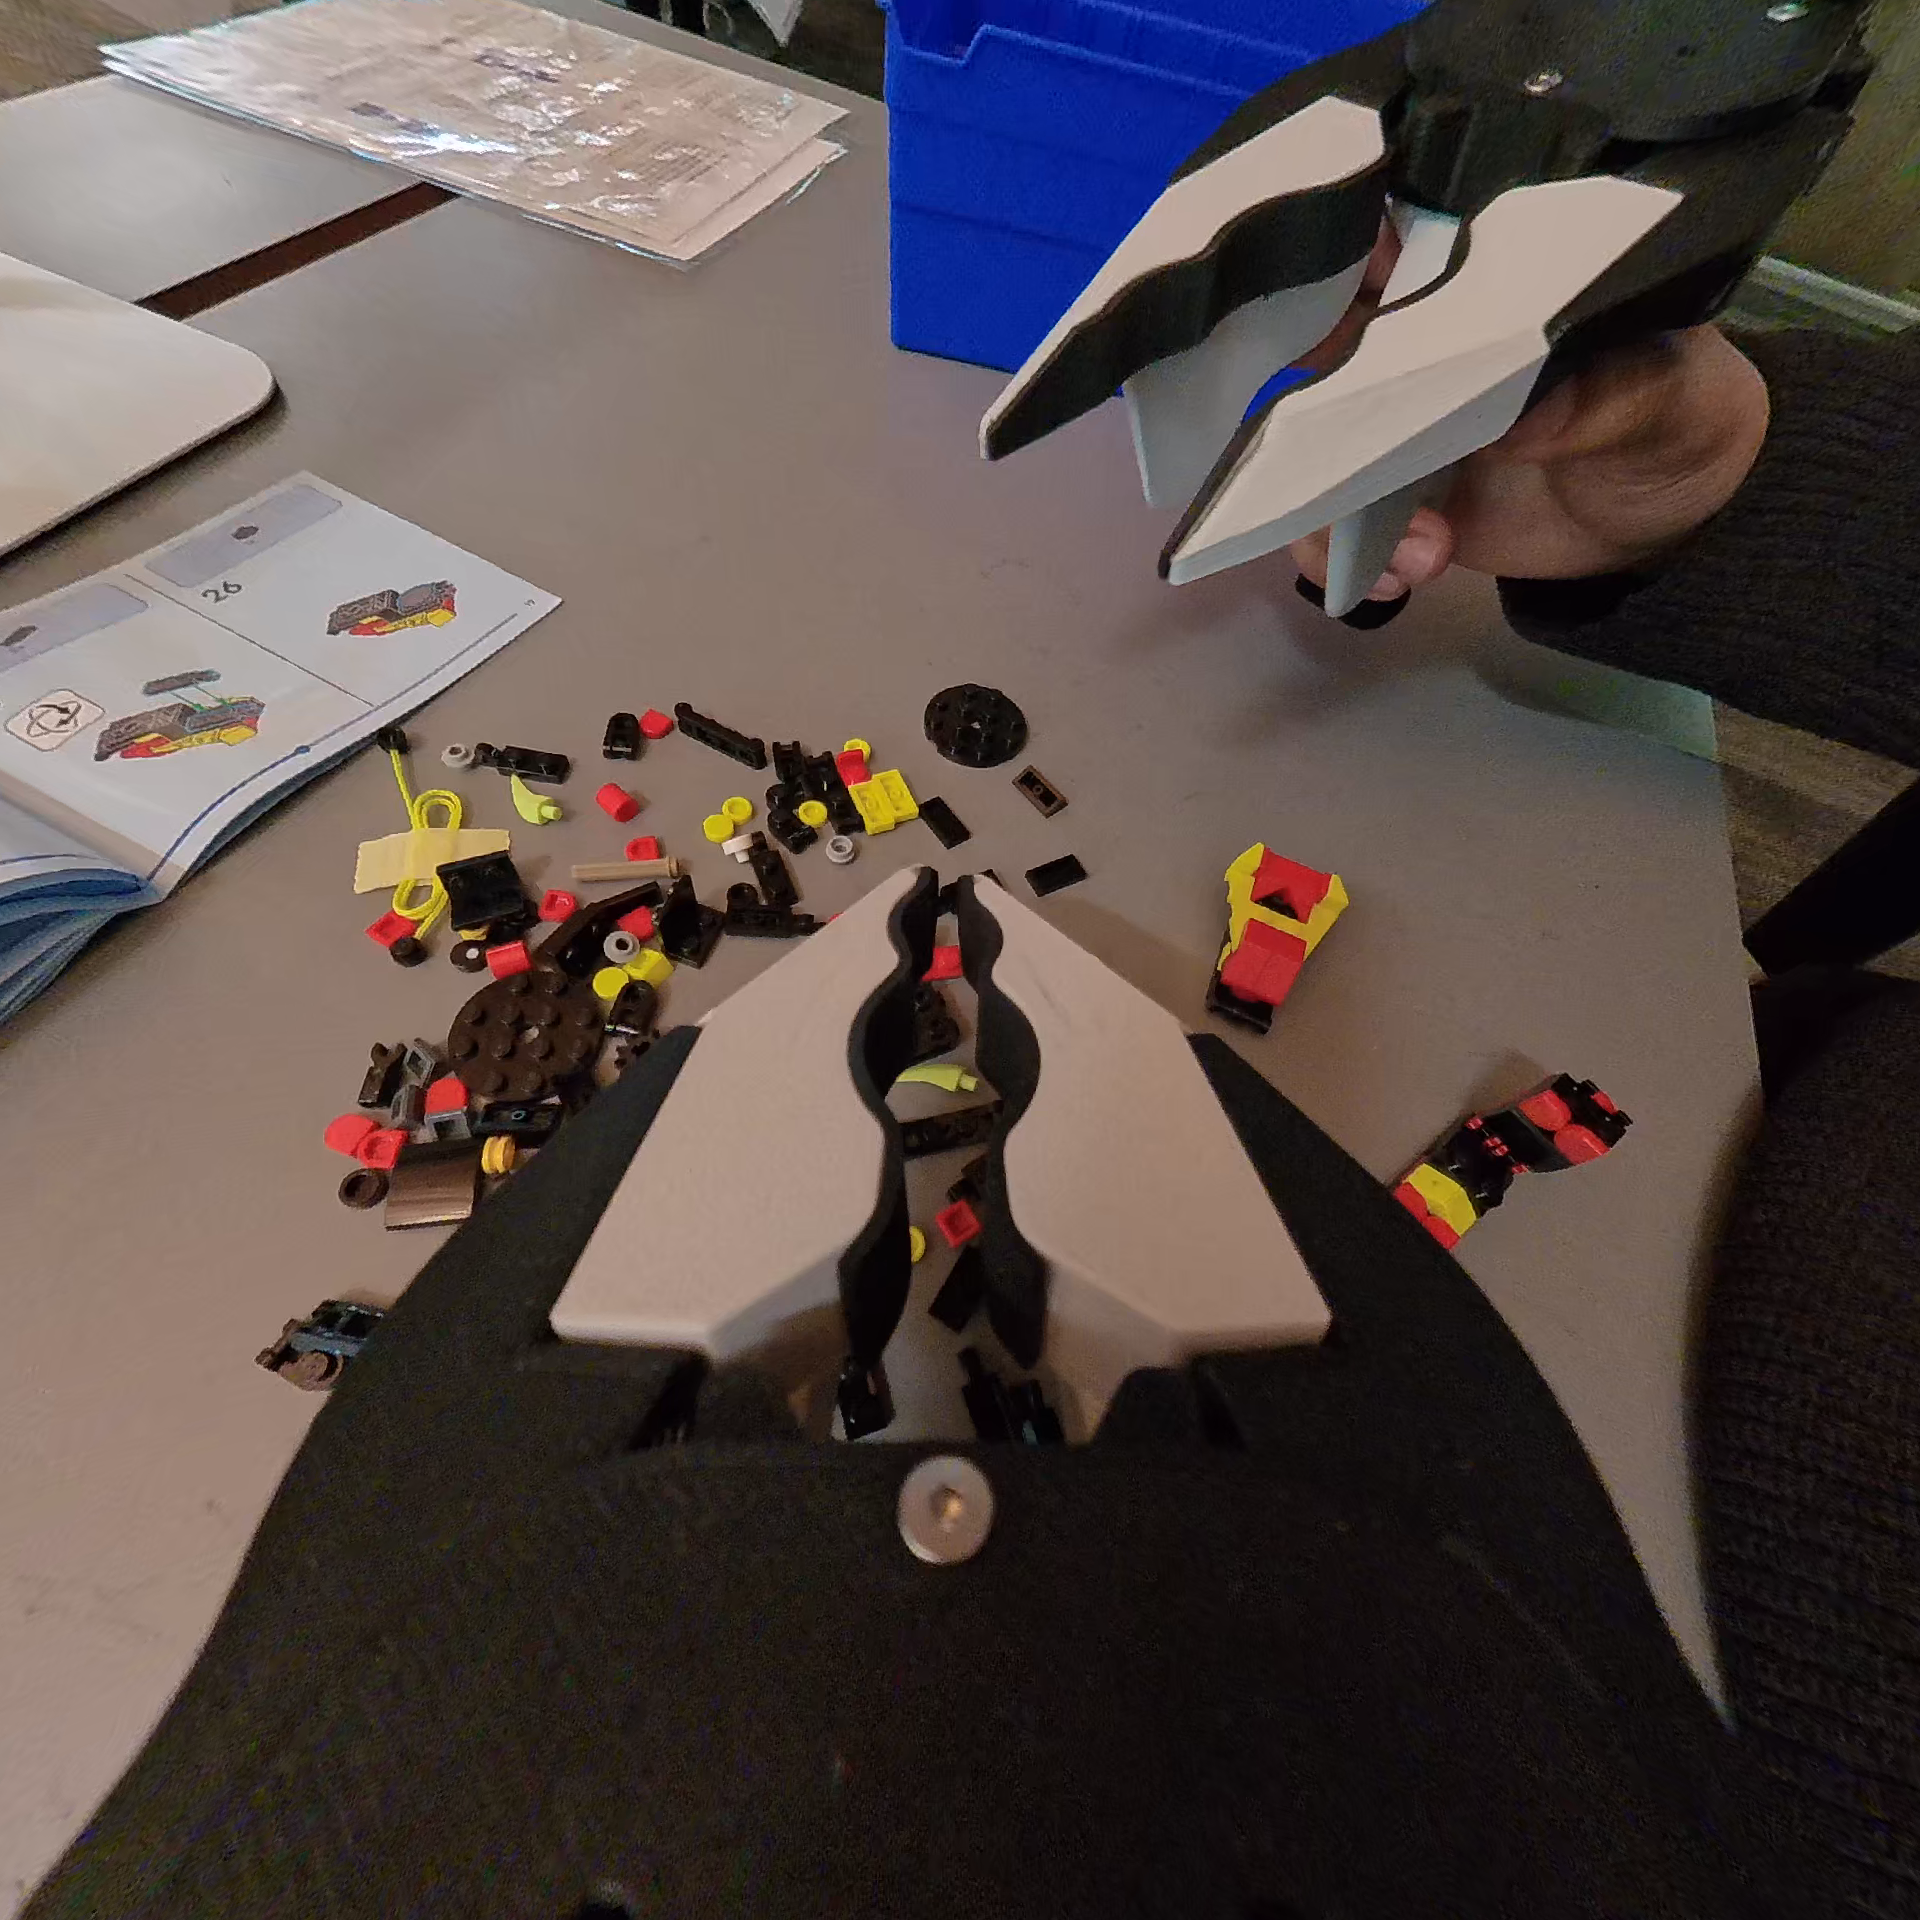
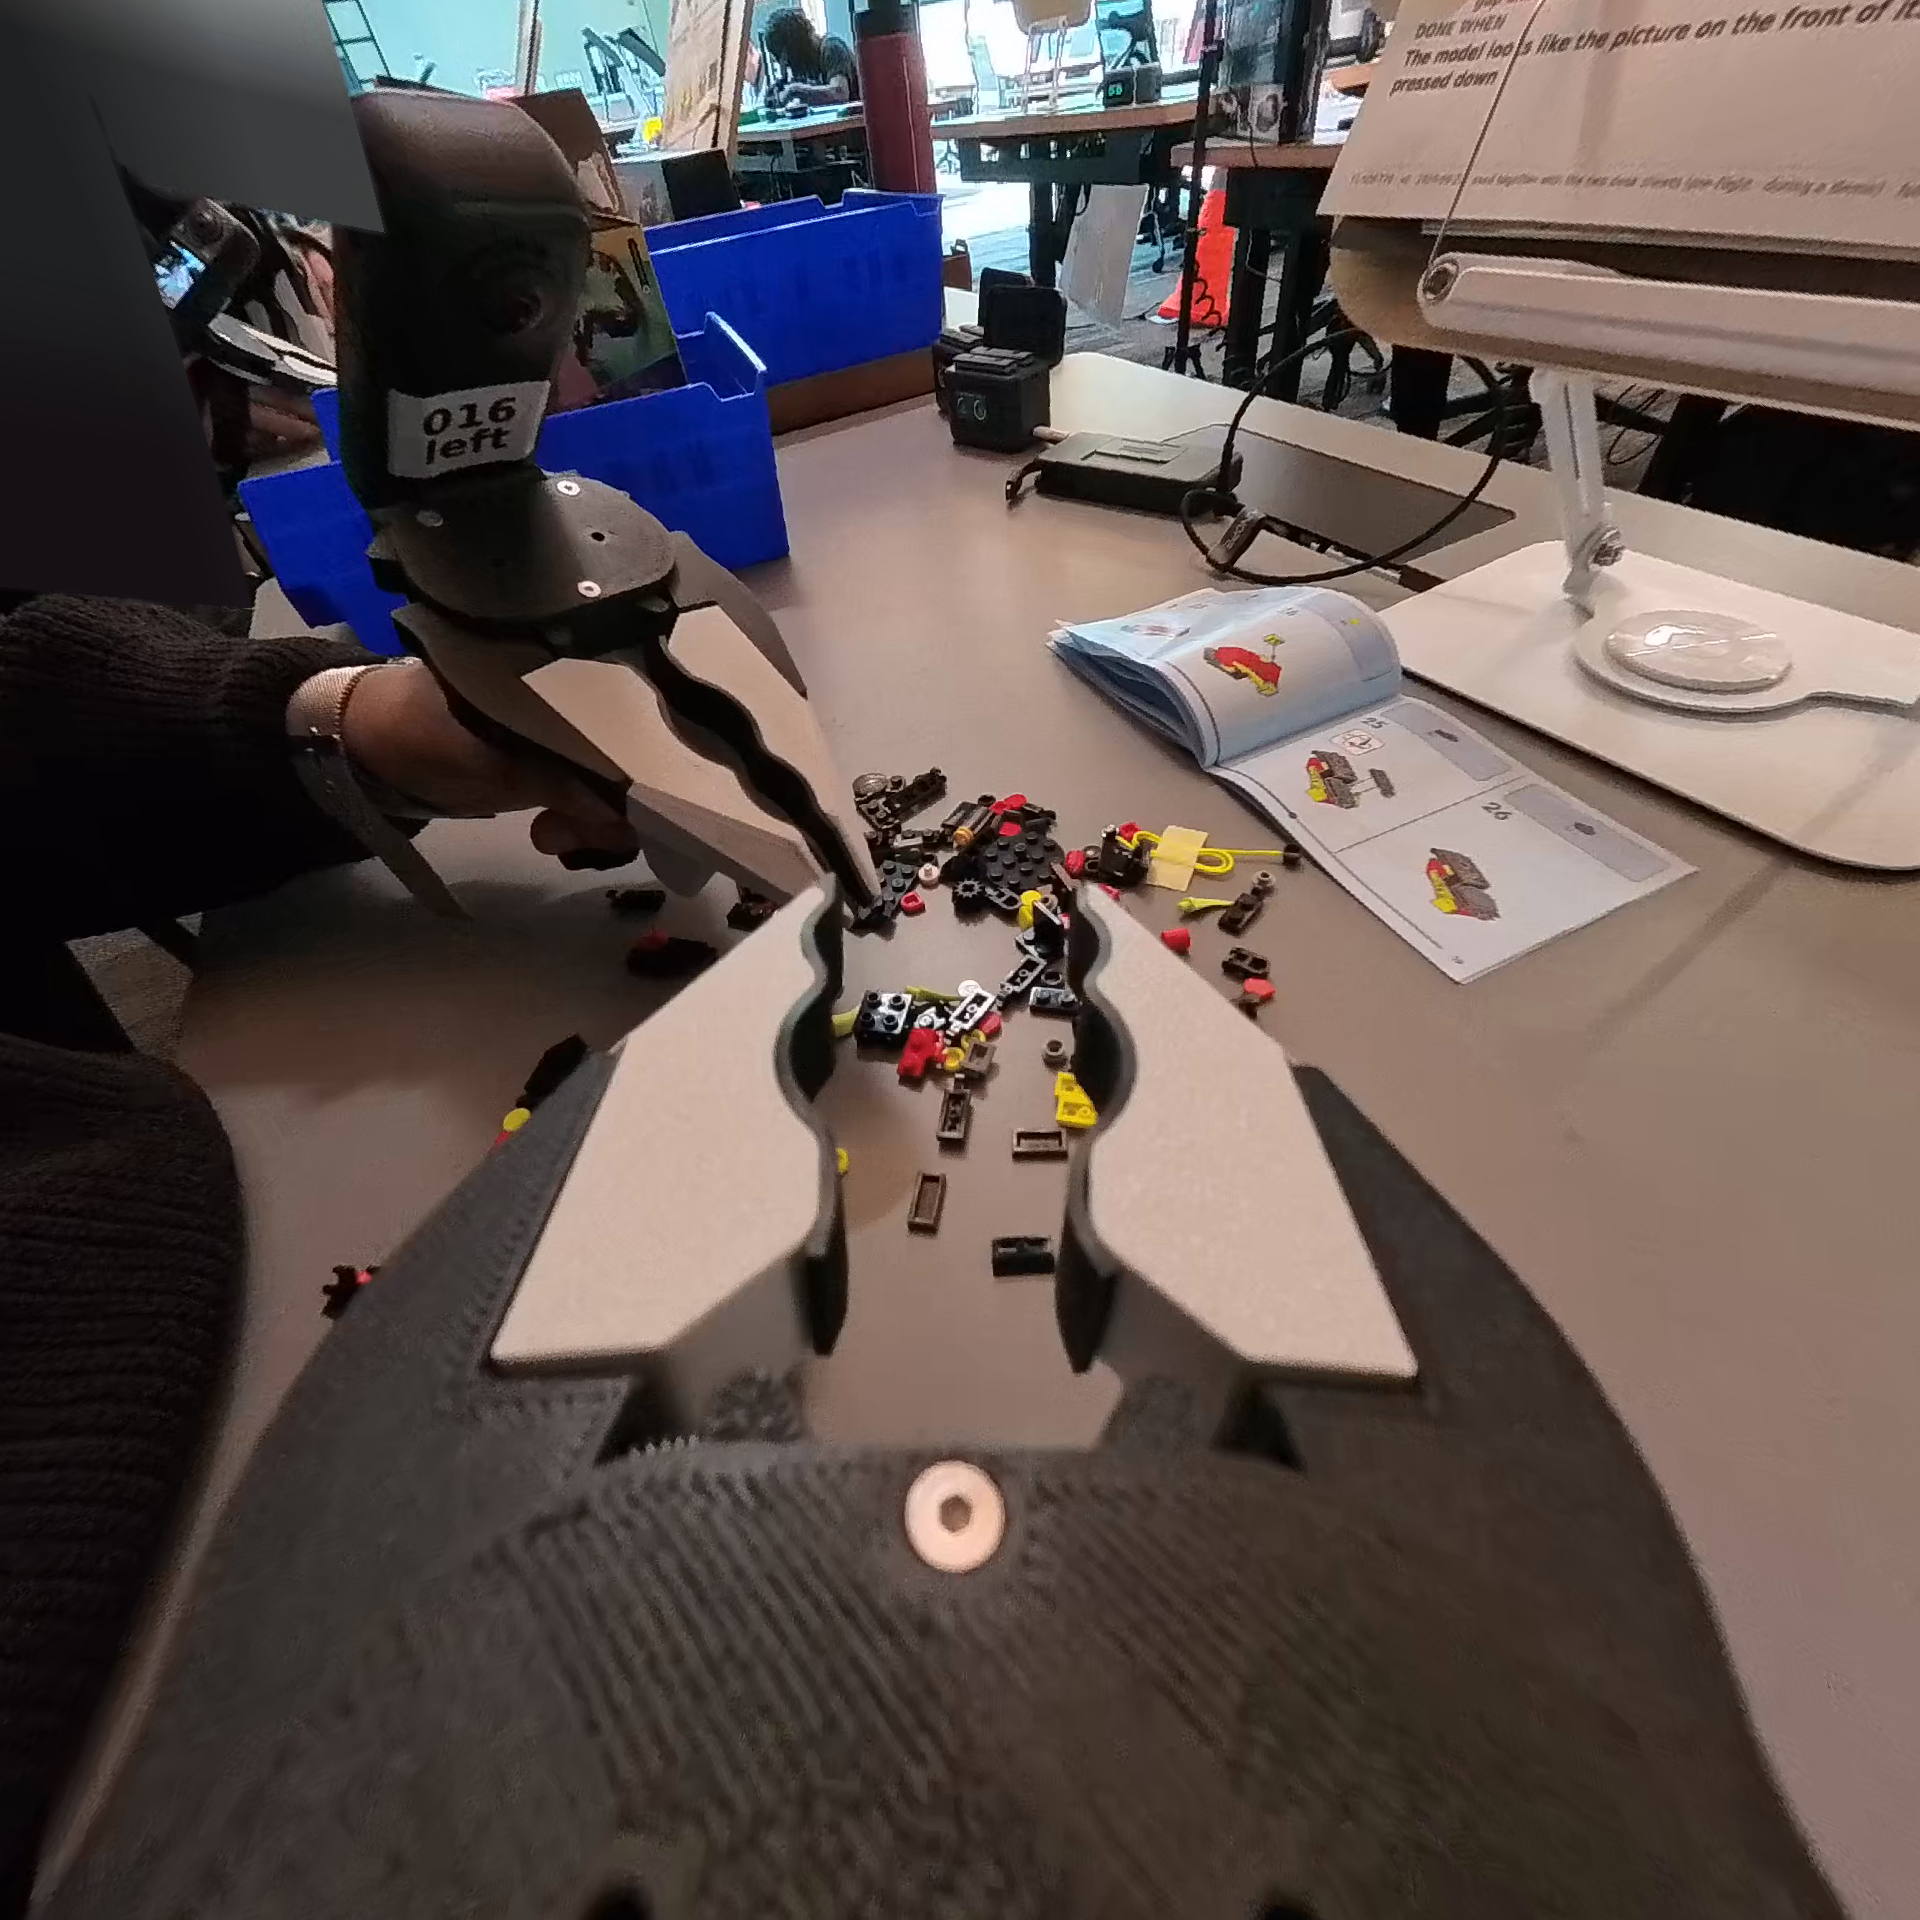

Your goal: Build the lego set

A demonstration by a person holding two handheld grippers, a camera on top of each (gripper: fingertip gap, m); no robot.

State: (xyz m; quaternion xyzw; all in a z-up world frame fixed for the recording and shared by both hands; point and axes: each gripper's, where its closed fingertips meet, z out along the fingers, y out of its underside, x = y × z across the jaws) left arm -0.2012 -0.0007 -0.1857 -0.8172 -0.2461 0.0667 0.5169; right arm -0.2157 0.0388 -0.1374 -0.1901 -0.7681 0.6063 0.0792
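Where left gripper (image 1: 948, 883) tips meet, any brick stays hidden

Readable stuff: a white label (image 2: 468, 429) with dark print on the left gripper (image 2: 858, 910) body, upper left. Numbered steps on the open booklet (image 2: 1455, 831), right of centre. Bold lettering on the printed sheet (image 2: 1662, 104), top right. The plastic-sleeved pages (image 1: 499, 114), top left, are too blurry to read.

Two handheld grippers, tilted downward

The left gripper (image 1: 948, 881) was closed to a slit (tips nearly meeting); the right gripper (image 2: 951, 912) was spread wide.
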